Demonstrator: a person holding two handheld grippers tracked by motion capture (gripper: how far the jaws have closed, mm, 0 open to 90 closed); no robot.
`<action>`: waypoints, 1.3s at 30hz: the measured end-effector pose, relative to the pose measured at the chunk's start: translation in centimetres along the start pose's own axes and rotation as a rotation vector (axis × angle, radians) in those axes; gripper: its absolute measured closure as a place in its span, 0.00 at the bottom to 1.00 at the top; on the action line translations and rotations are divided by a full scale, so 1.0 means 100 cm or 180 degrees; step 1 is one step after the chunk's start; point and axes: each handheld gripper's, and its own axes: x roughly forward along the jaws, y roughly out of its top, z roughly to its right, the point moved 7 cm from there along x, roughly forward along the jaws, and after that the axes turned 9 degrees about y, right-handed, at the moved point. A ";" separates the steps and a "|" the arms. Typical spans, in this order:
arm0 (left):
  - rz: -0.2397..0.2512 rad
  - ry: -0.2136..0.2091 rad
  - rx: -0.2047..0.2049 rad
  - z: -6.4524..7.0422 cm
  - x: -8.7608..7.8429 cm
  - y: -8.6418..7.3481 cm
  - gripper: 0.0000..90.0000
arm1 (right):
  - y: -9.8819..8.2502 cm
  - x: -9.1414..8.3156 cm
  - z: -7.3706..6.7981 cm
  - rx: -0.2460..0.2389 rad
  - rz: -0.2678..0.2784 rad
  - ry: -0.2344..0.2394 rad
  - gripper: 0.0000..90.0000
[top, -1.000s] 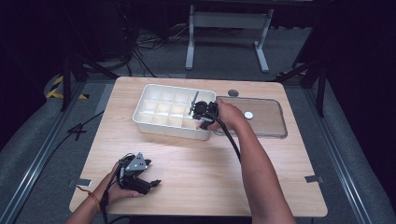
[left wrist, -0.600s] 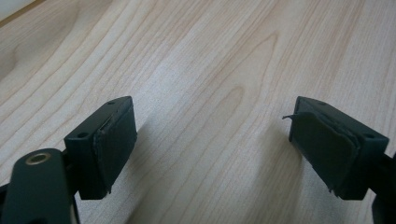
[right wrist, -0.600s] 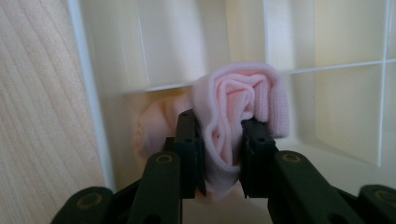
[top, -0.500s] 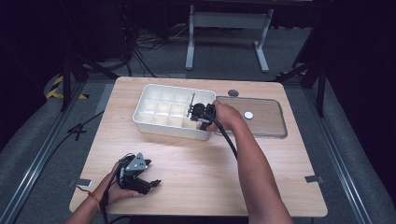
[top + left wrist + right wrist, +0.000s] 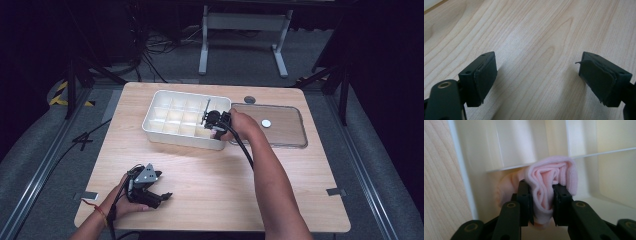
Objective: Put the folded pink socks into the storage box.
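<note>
My right hand-held gripper [image 5: 541,195] pinches a pink cloth [image 5: 551,177] inside the white tray [image 5: 165,102]; my left hand-held gripper [image 5: 537,80], at seven o'clock, stays spread over the tabletop [image 5: 200,165].

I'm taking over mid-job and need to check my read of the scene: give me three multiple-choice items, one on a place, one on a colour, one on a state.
1. Where is the right tool?
A. Over the divided white tray
B. On the clear lid
C. At the table's near edge

2. What colour is the rolled cloth in the right tool?
A. Blue
B. Pink
C. Green

3. How is the left tool?
A. Shut on a cloth
B. Shut on the tray's rim
C. Open, with nothing in it

Key: 1 A, the high view shows it at the tray's right end. 2 B, the right gripper view shows pale pink folds. 3 C, the left gripper view shows bare wood between wide jaws.
</note>
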 end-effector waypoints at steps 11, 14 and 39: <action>-0.0005 0.0001 0.0009 0.000 0.000 0.000 0.17 | -0.004 -0.012 -0.002 0.0021 0.0133 0.0003 0.67; 0.0002 0.0002 0.0000 0.000 0.000 0.000 0.17 | -0.007 -0.019 0.000 0.0066 0.0220 -0.0028 0.63; -0.0008 -0.0001 0.0001 0.000 0.000 0.000 0.17 | -0.019 -0.057 -0.012 0.0112 0.0968 -0.0216 0.61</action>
